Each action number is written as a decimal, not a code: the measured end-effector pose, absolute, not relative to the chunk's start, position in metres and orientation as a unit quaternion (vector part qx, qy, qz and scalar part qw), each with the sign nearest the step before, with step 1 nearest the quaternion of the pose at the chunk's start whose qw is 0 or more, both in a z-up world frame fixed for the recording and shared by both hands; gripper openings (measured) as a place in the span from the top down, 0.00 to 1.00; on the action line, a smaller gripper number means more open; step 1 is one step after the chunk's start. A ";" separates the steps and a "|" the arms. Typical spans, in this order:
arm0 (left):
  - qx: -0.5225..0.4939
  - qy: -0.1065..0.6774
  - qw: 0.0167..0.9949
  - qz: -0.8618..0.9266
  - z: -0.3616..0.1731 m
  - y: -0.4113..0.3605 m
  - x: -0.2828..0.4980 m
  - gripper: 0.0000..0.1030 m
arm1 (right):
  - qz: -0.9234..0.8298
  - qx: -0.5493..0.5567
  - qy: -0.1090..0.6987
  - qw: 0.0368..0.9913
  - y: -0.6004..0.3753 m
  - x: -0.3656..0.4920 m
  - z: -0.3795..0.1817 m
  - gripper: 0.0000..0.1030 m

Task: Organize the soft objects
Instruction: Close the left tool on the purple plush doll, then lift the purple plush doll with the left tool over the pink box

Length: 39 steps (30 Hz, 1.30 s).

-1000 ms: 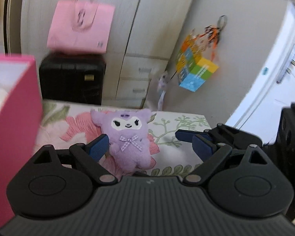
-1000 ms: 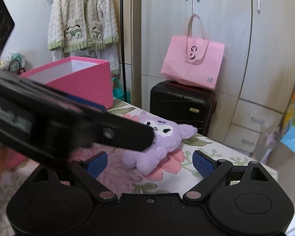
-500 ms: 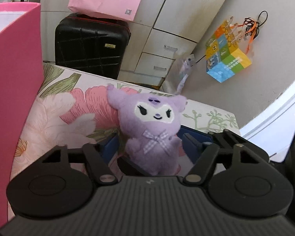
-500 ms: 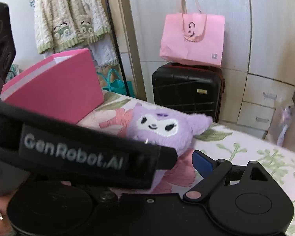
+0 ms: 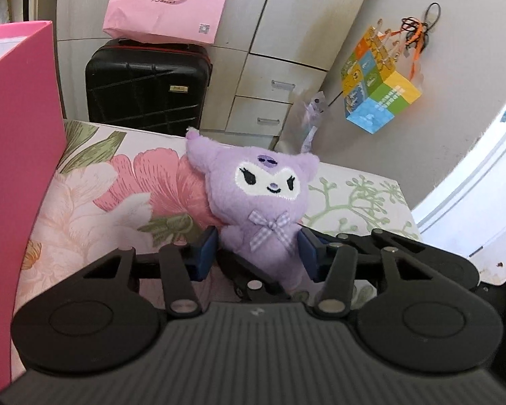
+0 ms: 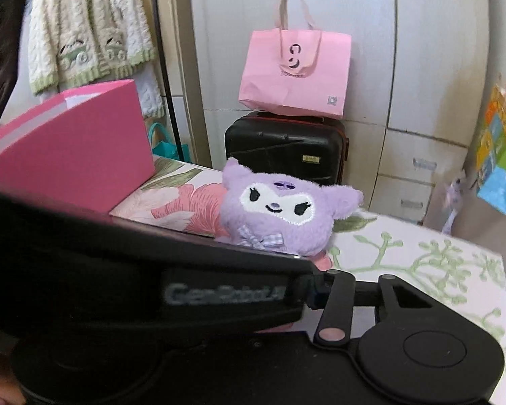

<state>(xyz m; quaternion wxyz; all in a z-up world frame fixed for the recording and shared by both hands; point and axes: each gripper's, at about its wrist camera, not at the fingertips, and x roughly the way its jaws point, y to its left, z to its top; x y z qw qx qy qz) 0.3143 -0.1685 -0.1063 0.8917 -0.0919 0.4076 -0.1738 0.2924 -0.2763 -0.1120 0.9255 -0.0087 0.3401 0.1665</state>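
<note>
A purple plush toy [image 5: 263,185] with a white face and a checked bow sits propped up on the floral bedsheet [image 5: 94,202]. My left gripper [image 5: 258,253] has its jaws closing on the toy's lower body, and both blue pads touch its flanks. A tall pink box [image 5: 20,135] stands just to the left. In the right wrist view the plush toy [image 6: 280,209] shows above the left gripper's black body [image 6: 118,270]. That body hides most of my right gripper [image 6: 253,290]. Only one of the right gripper's fingers [image 6: 332,300] shows. Its jaws are closing, and whatever is between them is hidden.
Behind the bed stands a black suitcase [image 5: 145,91] with a pink paper bag [image 5: 168,0] on top, in front of a wardrobe with drawers [image 5: 263,101]. A colourful cube-shaped bag [image 5: 377,84] hangs on the wall. A knitted cardigan [image 6: 84,33] hangs at the left. The bed's edge [image 6: 502,287] lies to the right.
Both grippers sank closer to the plush. The left jaws narrowed from wide apart until they touched its sides. The left gripper now covers more of the right wrist view. The right gripper's visible finger swung inward.
</note>
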 end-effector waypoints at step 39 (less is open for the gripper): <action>-0.049 0.346 0.901 -0.258 -0.078 -0.114 0.119 0.54 | 0.119 0.034 0.301 0.946 -0.231 0.101 -0.085 0.49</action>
